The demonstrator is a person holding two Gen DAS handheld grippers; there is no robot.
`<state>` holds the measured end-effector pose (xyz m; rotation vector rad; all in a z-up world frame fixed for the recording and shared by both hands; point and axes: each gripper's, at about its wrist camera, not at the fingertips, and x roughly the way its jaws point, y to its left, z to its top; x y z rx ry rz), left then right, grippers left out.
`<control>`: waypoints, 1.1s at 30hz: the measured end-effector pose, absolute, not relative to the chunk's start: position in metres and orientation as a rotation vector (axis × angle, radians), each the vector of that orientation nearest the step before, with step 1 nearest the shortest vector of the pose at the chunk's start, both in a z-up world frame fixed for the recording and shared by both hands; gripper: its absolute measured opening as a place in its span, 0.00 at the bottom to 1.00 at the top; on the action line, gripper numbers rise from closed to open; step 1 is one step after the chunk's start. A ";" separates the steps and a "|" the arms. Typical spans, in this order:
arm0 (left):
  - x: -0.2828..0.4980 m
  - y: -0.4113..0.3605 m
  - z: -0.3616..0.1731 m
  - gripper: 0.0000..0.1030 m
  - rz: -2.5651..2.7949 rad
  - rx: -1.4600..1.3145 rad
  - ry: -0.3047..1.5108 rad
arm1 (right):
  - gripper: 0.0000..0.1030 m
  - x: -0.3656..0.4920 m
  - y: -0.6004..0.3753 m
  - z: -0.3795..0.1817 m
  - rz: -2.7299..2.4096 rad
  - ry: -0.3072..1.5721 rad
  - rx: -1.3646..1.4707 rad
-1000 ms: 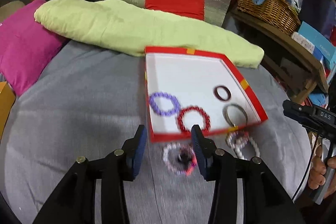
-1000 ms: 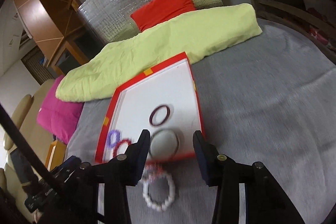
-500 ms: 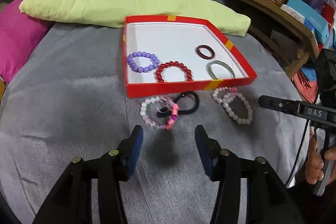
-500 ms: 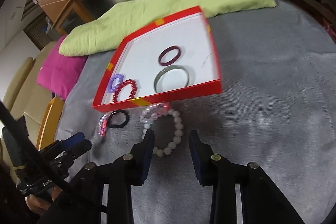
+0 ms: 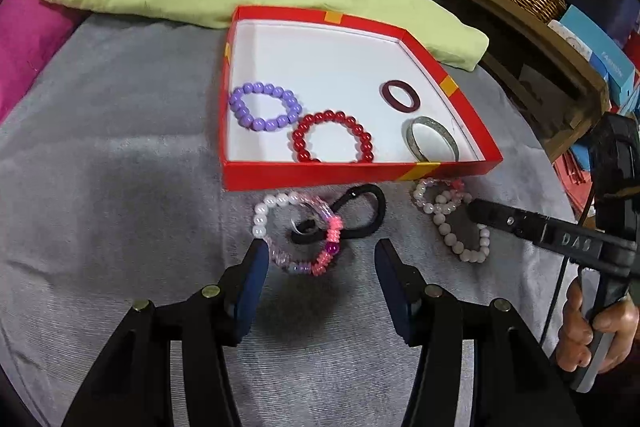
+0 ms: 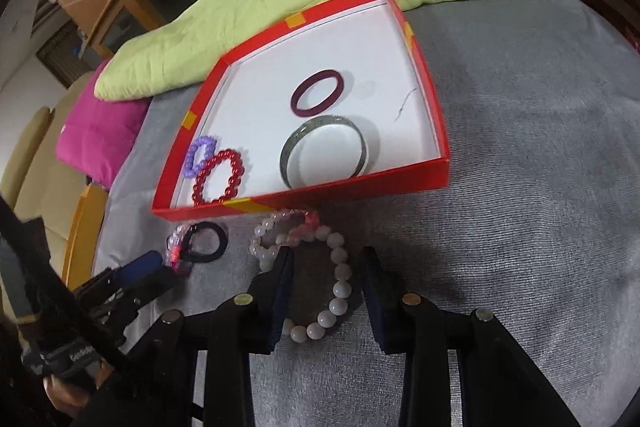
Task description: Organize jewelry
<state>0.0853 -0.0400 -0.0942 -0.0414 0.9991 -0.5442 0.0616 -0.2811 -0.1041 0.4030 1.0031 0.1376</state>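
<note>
Just in front of the red box (image 5: 360, 173), the mixed pink bracelet (image 5: 298, 231) lies flat on the grey cover (image 5: 120, 147), overlapping a black hair tie (image 5: 360, 215). Angled downward, the left gripper (image 5: 318, 259) stands half open, its fingers flanking the bracelet's near edge. Rightward, the white bead bracelet (image 6: 334, 275) runs away from the box; the right gripper (image 6: 326, 267), jaws just narrowing, brackets its beads without pinching.
</note>
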 end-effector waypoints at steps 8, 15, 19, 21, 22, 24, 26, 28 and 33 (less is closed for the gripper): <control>0.075 -0.039 -0.098 0.07 -0.566 0.013 1.024 | 0.10 0.041 -0.270 -0.104 0.255 1.077 0.296; 0.064 -0.021 -0.085 0.07 -0.587 0.013 0.992 | 0.12 0.023 -0.280 -0.092 0.343 1.075 0.277; 0.070 -0.029 -0.080 0.46 -0.569 -0.002 0.966 | 0.45 0.032 -0.294 -0.085 0.308 1.032 0.406; 0.076 -0.037 -0.081 0.58 -0.545 0.022 0.951 | 0.48 0.035 -0.294 -0.083 0.279 1.004 0.412; 0.079 -0.041 -0.082 0.58 -0.535 0.035 0.945 | 0.48 0.037 -0.294 -0.083 0.261 0.997 0.412; 0.087 -0.045 -0.086 0.59 -0.530 0.035 0.945 | 0.48 0.044 -0.292 -0.083 0.231 0.974 0.422; 0.095 -0.049 -0.093 0.59 -0.516 0.039 0.964 | 0.48 0.052 -0.290 -0.085 0.210 0.968 0.429; 0.100 -0.054 -0.099 0.59 -0.507 0.042 0.972 | 0.44 0.062 -0.286 -0.090 0.177 0.973 0.421; 0.096 -0.053 -0.101 0.45 -0.526 0.056 0.956 | 0.35 0.084 -0.271 -0.101 0.173 1.000 0.390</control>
